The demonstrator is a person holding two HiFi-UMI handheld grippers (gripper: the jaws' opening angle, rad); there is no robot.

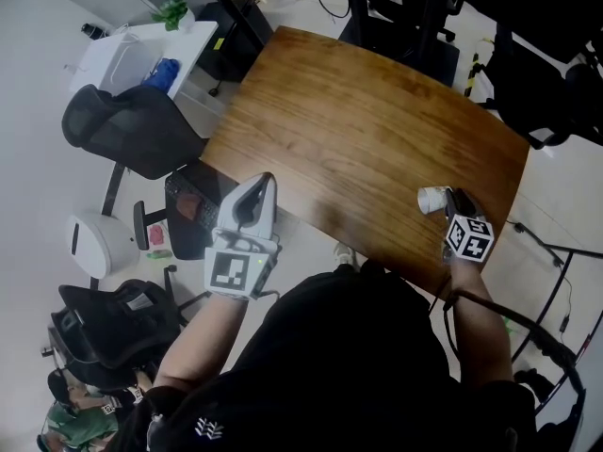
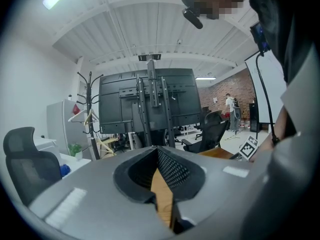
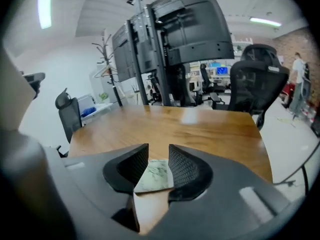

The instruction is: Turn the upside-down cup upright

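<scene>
A small white cup (image 1: 431,199) with a faint green pattern rests on the wooden table (image 1: 377,130) near its front right corner. My right gripper (image 1: 445,201) reaches it from the near side. In the right gripper view the cup (image 3: 156,175) sits in the gap between the spread jaws of the right gripper (image 3: 159,153), and the pads do not visibly press on it. Which way up the cup stands I cannot make out. My left gripper (image 1: 268,180) hovers at the table's front left edge, its jaws together and empty. In its own view the left gripper (image 2: 156,153) shows only wood behind the slit.
A black office chair (image 1: 132,125) and a white side desk (image 1: 141,55) stand left of the table. A black backpack (image 1: 113,323) lies on the floor at lower left. Cables (image 1: 556,252) run along the floor at right. Tall monitor racks (image 3: 170,39) rise beyond the table's far edge.
</scene>
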